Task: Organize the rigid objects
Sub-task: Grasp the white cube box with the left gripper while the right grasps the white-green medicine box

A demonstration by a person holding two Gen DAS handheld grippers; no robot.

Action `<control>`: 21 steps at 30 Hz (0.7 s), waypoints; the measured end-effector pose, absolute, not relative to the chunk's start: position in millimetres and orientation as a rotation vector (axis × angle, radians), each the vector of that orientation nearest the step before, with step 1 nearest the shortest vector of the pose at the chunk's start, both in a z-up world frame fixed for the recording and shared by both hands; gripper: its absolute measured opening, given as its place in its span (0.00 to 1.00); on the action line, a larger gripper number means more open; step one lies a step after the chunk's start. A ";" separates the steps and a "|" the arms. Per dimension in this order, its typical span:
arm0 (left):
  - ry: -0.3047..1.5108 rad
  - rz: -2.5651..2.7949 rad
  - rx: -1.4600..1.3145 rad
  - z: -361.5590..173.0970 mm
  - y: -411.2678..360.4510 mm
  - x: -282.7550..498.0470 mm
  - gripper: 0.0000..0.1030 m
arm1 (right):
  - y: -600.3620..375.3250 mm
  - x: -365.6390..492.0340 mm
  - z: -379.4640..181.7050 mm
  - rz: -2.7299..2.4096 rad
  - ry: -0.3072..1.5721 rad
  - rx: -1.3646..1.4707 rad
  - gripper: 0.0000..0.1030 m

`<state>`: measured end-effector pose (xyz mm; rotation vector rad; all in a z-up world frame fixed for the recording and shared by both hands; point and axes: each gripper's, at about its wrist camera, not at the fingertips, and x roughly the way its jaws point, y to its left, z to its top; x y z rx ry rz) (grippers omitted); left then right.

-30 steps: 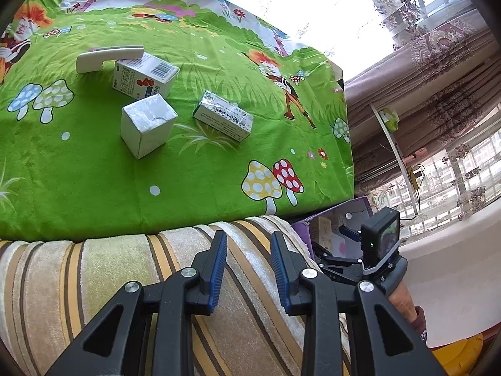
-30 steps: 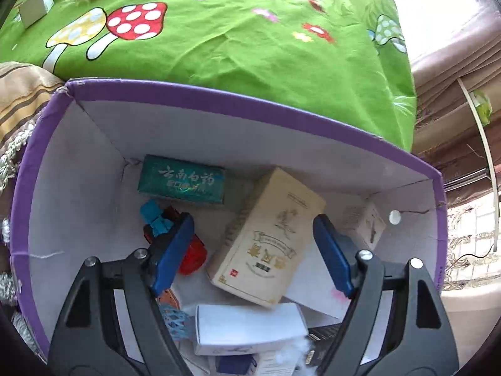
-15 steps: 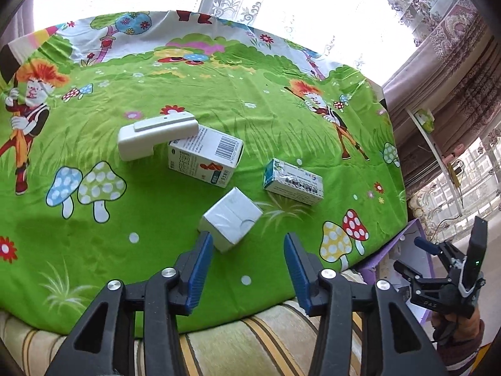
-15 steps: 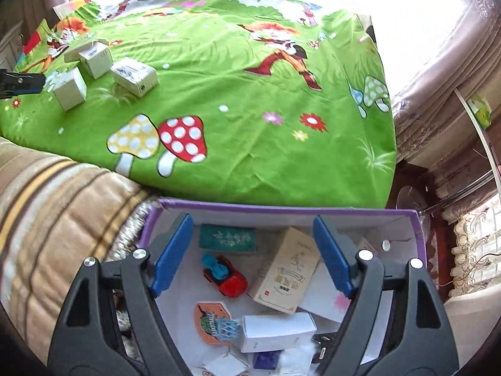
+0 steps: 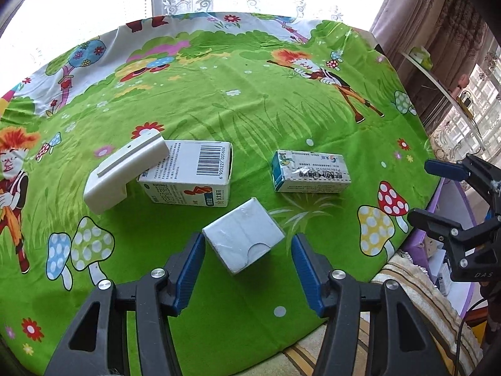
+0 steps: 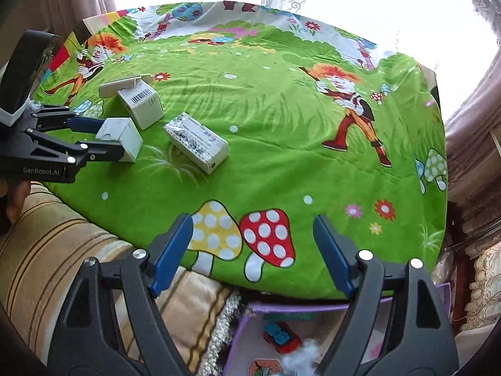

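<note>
A small white cube box (image 5: 242,238) lies on the green cartoon cloth (image 5: 250,109). My left gripper (image 5: 247,266) is open, its blue pads either side of this box without touching it; it also shows in the right wrist view (image 6: 103,138). Behind it lie a barcoded white carton (image 5: 191,174), a white plastic block (image 5: 125,172) leaning on that carton, and a teal-ended medicine box (image 5: 310,172). My right gripper (image 6: 250,253) is open and empty, above the cloth's near edge and the purple box (image 6: 250,316).
The purple box holds a red and blue toy car (image 6: 280,336) and other items. A striped sofa cushion (image 6: 53,238) lies along the cloth's near edge. Curtains (image 5: 438,31) and a bright window stand behind the table.
My left gripper has moved forward over the cloth and opened wider around the cube box. My right gripper has risen out of the purple box and pulled back above its rim.
</note>
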<state>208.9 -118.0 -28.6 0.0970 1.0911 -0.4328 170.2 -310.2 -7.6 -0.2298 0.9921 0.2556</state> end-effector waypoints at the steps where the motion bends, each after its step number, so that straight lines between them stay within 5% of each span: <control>1: 1.097 -0.429 0.084 -29.8 -116.4 210.5 0.57 | -305.2 175.5 -8.2 0.267 0.988 -0.232 0.79; 21: 1.066 -0.355 -0.214 -33.1 -71.8 217.6 0.47 | -234.3 244.0 -45.7 0.338 1.016 -0.348 0.79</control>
